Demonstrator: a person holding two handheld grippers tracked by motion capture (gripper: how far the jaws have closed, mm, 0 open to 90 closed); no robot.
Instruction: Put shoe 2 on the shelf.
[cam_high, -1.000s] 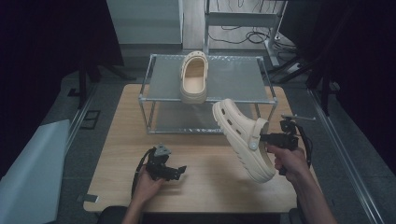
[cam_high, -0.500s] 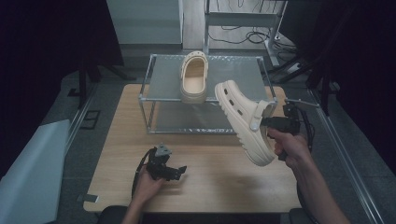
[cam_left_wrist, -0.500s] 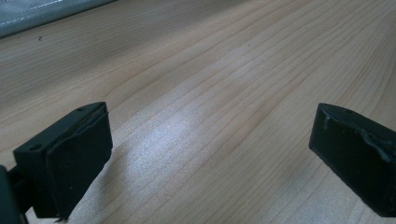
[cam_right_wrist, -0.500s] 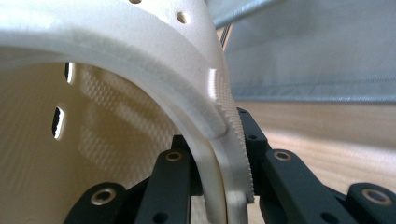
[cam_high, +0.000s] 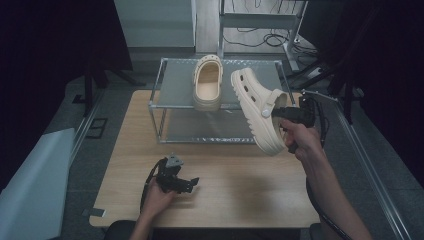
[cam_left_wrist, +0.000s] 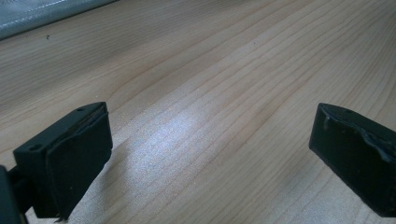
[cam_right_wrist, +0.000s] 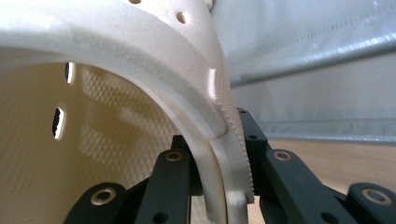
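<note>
Above wooden table (cam_high: 235, 175), perforated foam clog (cam_high: 257, 110), gripped

This looks like a lab or recording studio set up for capturing handling work, not a home. A light wooden table (cam_high: 235, 190) stands alone on a grey floor (cam_high: 100, 115), hemmed in by black curtains (cam_high: 55, 45) and dark stand legs (cam_high: 95, 85). Loose cables (cam_high: 272, 37) trail behind it near a metal frame (cam_high: 260, 20), and a bare wire-framed shelf rack (cam_high: 165, 100) sits on the tabletop.
</note>
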